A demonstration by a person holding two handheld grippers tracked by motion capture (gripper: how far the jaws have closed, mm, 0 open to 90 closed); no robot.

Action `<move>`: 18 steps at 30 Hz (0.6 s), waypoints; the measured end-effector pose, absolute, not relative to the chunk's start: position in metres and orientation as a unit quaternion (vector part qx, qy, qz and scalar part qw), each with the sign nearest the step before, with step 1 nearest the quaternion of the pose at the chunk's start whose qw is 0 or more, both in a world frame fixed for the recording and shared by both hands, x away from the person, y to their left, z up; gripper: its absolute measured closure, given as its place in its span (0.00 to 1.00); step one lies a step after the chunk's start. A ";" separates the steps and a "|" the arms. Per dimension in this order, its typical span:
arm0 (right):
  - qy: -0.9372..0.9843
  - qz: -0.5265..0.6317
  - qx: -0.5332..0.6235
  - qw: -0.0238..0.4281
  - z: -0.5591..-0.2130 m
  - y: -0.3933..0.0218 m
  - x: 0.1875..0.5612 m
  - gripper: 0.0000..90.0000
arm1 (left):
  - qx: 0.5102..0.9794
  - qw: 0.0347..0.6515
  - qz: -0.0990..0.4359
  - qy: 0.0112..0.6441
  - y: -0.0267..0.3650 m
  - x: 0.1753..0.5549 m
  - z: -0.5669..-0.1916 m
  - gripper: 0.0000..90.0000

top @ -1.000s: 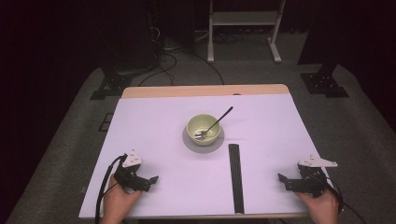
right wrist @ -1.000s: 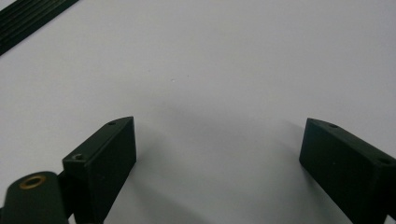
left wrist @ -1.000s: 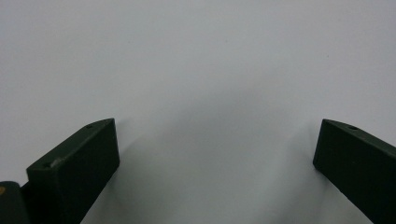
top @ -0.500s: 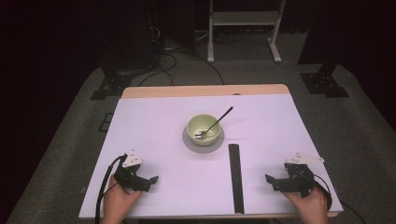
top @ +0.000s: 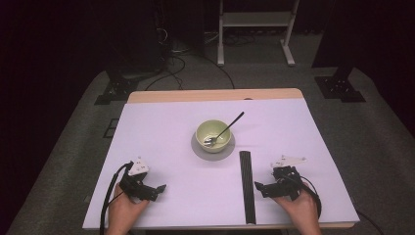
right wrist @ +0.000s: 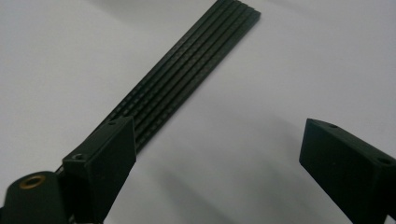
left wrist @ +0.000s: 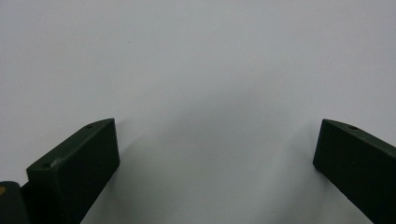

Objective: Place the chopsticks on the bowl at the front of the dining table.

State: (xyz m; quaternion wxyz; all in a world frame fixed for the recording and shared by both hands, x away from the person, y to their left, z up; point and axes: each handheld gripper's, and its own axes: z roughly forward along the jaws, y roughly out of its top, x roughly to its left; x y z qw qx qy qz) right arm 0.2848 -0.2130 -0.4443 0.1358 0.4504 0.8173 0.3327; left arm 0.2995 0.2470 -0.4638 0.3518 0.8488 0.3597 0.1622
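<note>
Black ribbed strip [right wrist: 187,77] is the thing nearest the work in hand: it lies flat on the lilac-covered worktop [top: 161,137], running front to back, just beside the right gripper [top: 259,187], whose jaws stand wide apart with nothing between them; in the right gripper view the strip passes behind the left jaw. The left gripper [top: 159,188] rests well away at the front left, its jaws likewise spread over bare covering. Judging by its look, the strip is light, thin and stiff, probably plastic or rubber, with lengthwise grooves that should give some bite; lying so flat, it looks awkward to lift from above, so taking it across its narrow width near the close end seems best. Farther back sits one pale green bowl [top: 214,135] on one grey saucer [top: 198,151], with one dark-handled fork [top: 226,129] leaning in the bowl. One strip, two grippers.
</note>
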 end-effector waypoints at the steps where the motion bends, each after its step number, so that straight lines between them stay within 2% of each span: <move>1: 0.819 0.331 0.449 0.136 -0.445 -0.211 0.286 0.11 | 0.849 0.352 0.162 0.360 0.247 0.299 -0.464 0.00; 18: 0.827 0.317 0.446 0.132 -0.454 -0.200 0.295 0.11 | 0.849 0.352 0.162 0.360 0.247 0.299 -0.464 0.00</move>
